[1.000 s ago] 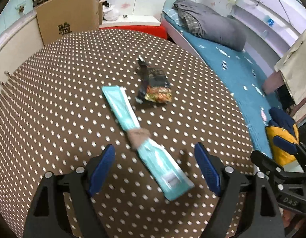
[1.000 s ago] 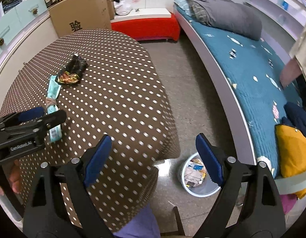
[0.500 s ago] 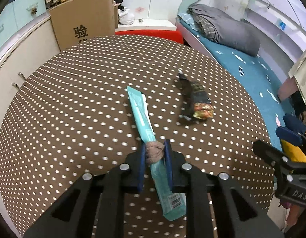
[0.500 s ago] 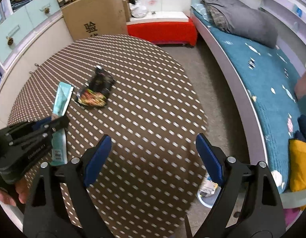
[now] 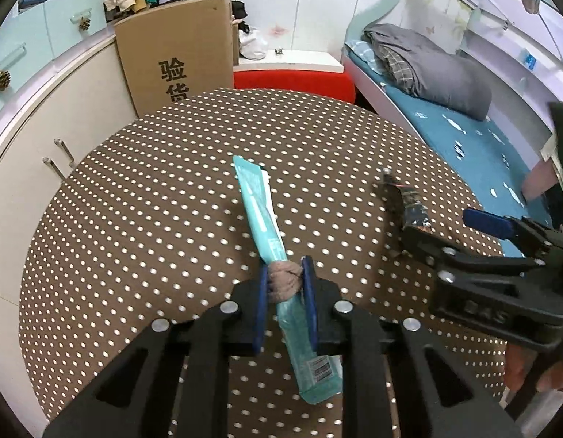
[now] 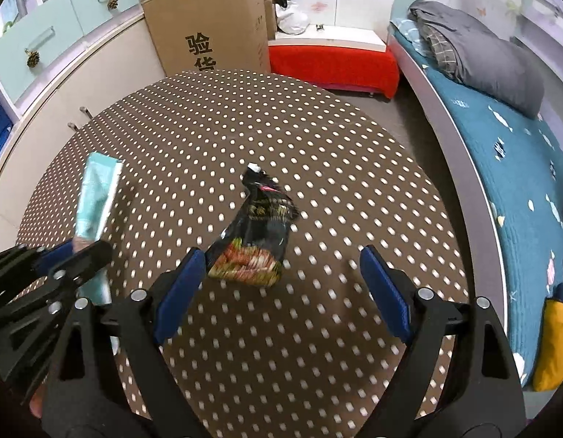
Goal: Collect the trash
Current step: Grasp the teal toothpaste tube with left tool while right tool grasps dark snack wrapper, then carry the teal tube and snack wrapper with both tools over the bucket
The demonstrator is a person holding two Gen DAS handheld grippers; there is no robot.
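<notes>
Dotted brown table (image 5: 135, 219); bed (image 6: 500, 138) rt, cardboard box (image 5: 179, 58) behind, prob. cabinets (image 5: 44, 109).

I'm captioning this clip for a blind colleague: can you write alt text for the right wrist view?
The open right gripper hovers over a black snack wrapper lying on a brown polka-dot table. At left, the left gripper is shut on a long teal packet. A cardboard box and a bed stand behind.

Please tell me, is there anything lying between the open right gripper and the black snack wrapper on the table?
No. In the right wrist view only bare dotted tablecloth lies between the right gripper and the black snack wrapper, whose near end sits close to the left-side finger.
</notes>
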